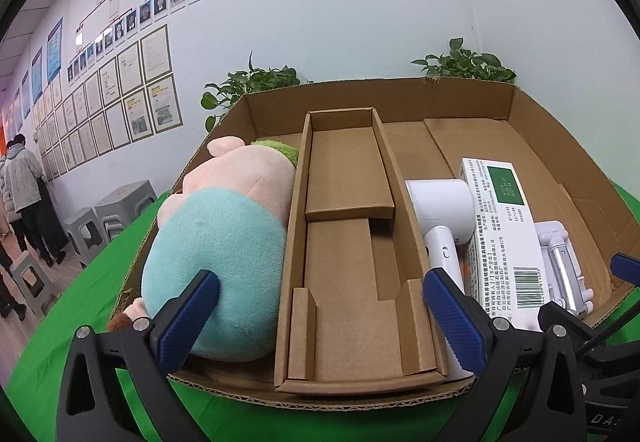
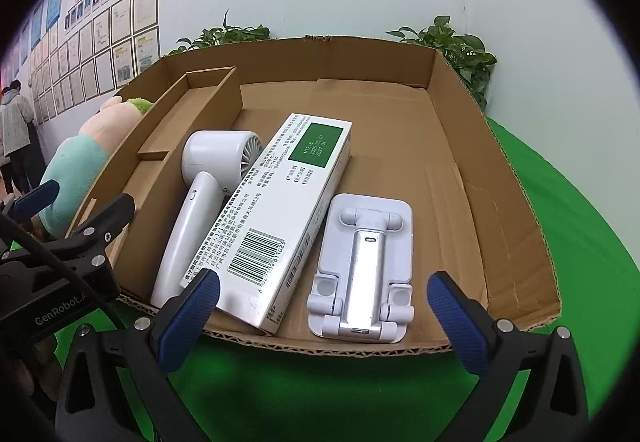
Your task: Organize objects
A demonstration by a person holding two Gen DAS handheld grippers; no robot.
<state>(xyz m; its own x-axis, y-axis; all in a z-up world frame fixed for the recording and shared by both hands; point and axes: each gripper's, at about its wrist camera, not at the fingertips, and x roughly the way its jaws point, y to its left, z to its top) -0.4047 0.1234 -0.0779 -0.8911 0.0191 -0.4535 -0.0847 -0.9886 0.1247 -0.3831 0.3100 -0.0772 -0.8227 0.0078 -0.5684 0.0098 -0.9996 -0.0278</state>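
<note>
Both grippers, left gripper (image 1: pixel 320 318) and right gripper (image 2: pixel 322 316), gape wide, empty; phone stand (image 2: pixel 362 270) just ahead of right looks rigid, light, slick, grab across its narrow sides.

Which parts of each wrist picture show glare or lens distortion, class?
Right wrist view: glare streaks the phone stand's metal arm, and the cardboard box's walls bow outward. Left wrist view: the wall's photo rows curve, dark vignette at corners.
</note>
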